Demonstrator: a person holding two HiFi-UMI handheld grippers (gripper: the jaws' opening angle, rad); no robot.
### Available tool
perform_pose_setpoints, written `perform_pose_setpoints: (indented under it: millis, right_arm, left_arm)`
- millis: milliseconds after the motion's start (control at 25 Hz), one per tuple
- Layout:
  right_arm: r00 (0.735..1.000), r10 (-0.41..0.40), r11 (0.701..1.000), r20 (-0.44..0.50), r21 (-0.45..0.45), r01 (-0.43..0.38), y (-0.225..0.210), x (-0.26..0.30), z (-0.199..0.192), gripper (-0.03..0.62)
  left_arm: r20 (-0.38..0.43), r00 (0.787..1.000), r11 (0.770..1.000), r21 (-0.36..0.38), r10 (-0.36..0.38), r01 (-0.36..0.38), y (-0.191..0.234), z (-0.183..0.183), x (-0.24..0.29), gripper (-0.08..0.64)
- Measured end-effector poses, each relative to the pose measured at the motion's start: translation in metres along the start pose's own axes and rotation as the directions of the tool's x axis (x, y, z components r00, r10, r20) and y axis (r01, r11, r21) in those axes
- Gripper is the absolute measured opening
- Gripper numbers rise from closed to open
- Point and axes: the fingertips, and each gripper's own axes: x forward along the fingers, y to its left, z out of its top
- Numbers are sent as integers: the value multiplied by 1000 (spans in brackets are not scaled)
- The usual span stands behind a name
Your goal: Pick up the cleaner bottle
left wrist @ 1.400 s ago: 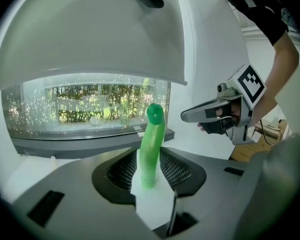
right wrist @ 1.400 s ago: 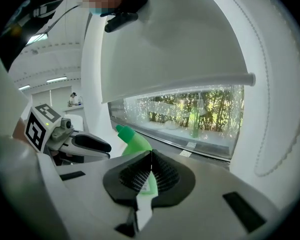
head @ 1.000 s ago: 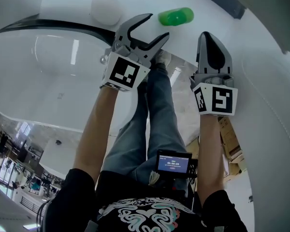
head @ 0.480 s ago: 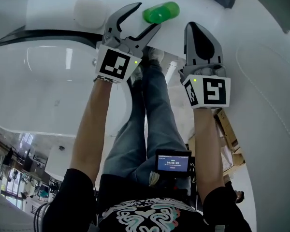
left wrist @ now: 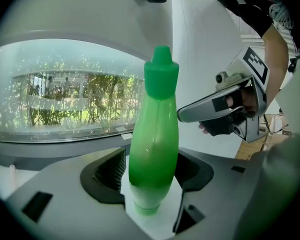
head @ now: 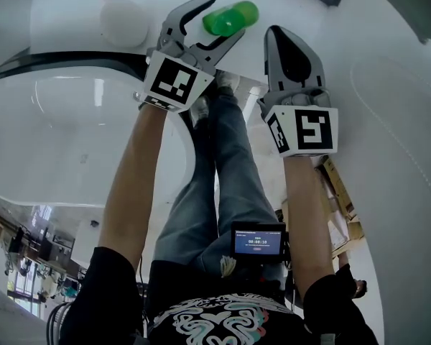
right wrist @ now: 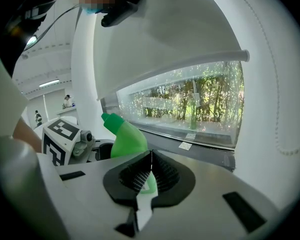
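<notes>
Head view: the left gripper (head: 217, 19) reaches out over the white table (head: 72, 121) with its fingers spread. The green plastic cleaner bottle (head: 231, 16) sits in the gap between them. Just beside it on the person's right, the right gripper (head: 279, 36) has its fingers pressed together, with nothing in them. A white round object (head: 122, 21) lies on the table near the left gripper's outer side.

Left gripper view: the bottle (left wrist: 154, 149) stands upright, cap up, between the two dark ribbed fingers (left wrist: 107, 171). These stay apart on either side of its lower body; I cannot tell whether they touch it. The right gripper (left wrist: 222, 109) shows beyond, held in a hand.

Right gripper view: the fingers (right wrist: 162, 176) meet along a thin seam, holding nothing. The bottle (right wrist: 126, 140) rises just behind them, next to the left gripper's marker cube (right wrist: 62, 136).
</notes>
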Motion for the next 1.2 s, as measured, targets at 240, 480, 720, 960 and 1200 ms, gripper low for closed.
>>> perform_pose_setpoints:
  millis: [240, 480, 720, 960, 1200]
  right_arm:
    - [1000, 5, 1000, -9, 3, -5, -1, 3, -3, 26]
    - [1000, 6, 1000, -19, 2, -5, -4, 4, -8, 26]
    - [1000, -6, 1000, -17, 23, 7, -6, 1, -9, 26]
    - [1000, -5, 1000, -17, 24, 6, -5, 2, -8, 26]
    - [1000, -2, 1000, -17, 26, 2, -3, 3, -11, 26]
  left_arm:
    - [13, 1000, 1000, 8, -2, 2, -2, 0, 15, 264]
    - [3, 999, 999, -7, 38, -38, -1, -9, 25, 262]
    - [-18, 1000, 1000, -11, 12, -12, -6, -11, 30, 259]
    - [-20, 1000, 1000, -14, 11, -12, -5, -13, 31, 213]
    - [-49, 999, 1000, 15, -17, 17, -1, -16, 31, 210]
